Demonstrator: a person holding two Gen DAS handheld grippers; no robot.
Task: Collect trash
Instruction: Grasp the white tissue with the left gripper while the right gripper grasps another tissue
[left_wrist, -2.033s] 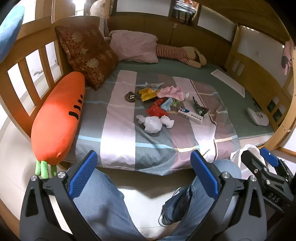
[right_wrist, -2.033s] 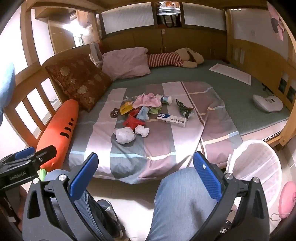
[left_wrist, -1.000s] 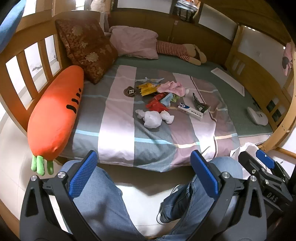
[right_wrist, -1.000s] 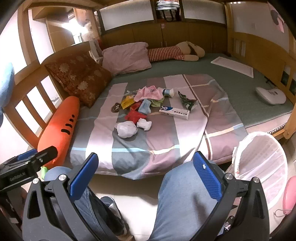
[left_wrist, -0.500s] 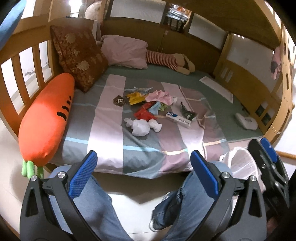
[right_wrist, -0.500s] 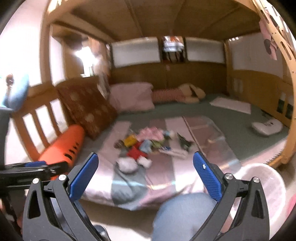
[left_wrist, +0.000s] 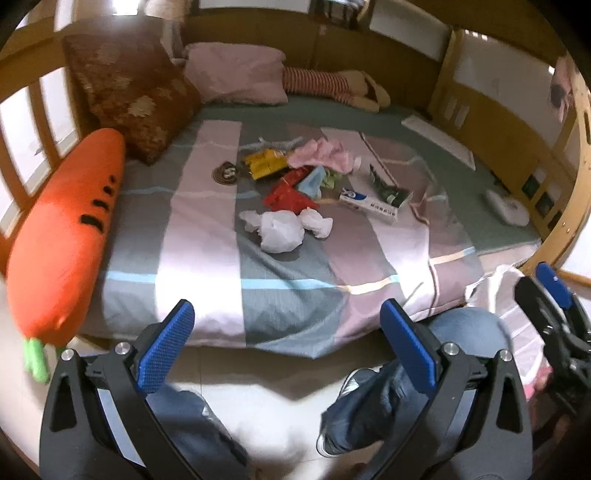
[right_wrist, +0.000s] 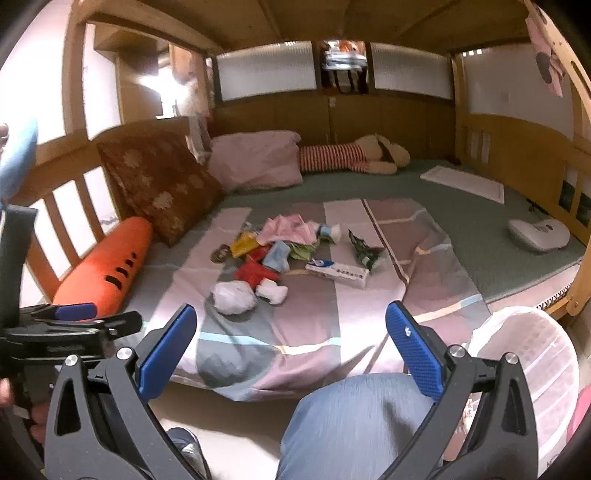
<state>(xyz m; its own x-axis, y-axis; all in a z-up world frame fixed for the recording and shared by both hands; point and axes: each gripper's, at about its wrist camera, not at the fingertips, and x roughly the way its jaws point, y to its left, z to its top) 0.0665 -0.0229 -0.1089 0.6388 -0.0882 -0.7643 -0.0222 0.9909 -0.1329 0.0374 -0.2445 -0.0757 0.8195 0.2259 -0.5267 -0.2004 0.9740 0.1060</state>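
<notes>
A heap of trash lies mid-bed on the striped cover (left_wrist: 199, 206): a crumpled white plastic bag (left_wrist: 279, 230) (right_wrist: 233, 297), a red wrapper (left_wrist: 288, 195) (right_wrist: 255, 273), a yellow wrapper (left_wrist: 266, 162) (right_wrist: 243, 245), a pink cloth (left_wrist: 321, 153) (right_wrist: 286, 229), a white toothpaste box (left_wrist: 371, 205) (right_wrist: 338, 273) and a dark green wrapper (left_wrist: 386, 186) (right_wrist: 364, 251). My left gripper (left_wrist: 291, 349) stands open and empty, short of the bed over the person's knees. My right gripper (right_wrist: 290, 350) is open and empty too, above a knee. A white mesh bin (right_wrist: 532, 354) (left_wrist: 495, 291) stands on the floor at the bed's right corner.
An orange carrot cushion (left_wrist: 70, 225) (right_wrist: 105, 264) lies along the bed's left rail. A brown pillow (left_wrist: 133, 92), a pink pillow (left_wrist: 236, 74) and a striped plush toy (right_wrist: 347, 157) sit at the back. A white device (right_wrist: 539, 232) rests at the right. The person's jeans-clad legs (left_wrist: 406, 376) fill the foreground.
Both grippers stayed open and empty. The left wrist view has drawn closer to the bed and tipped down; the right wrist view has tilted up then settled lower, still facing the trash.
</notes>
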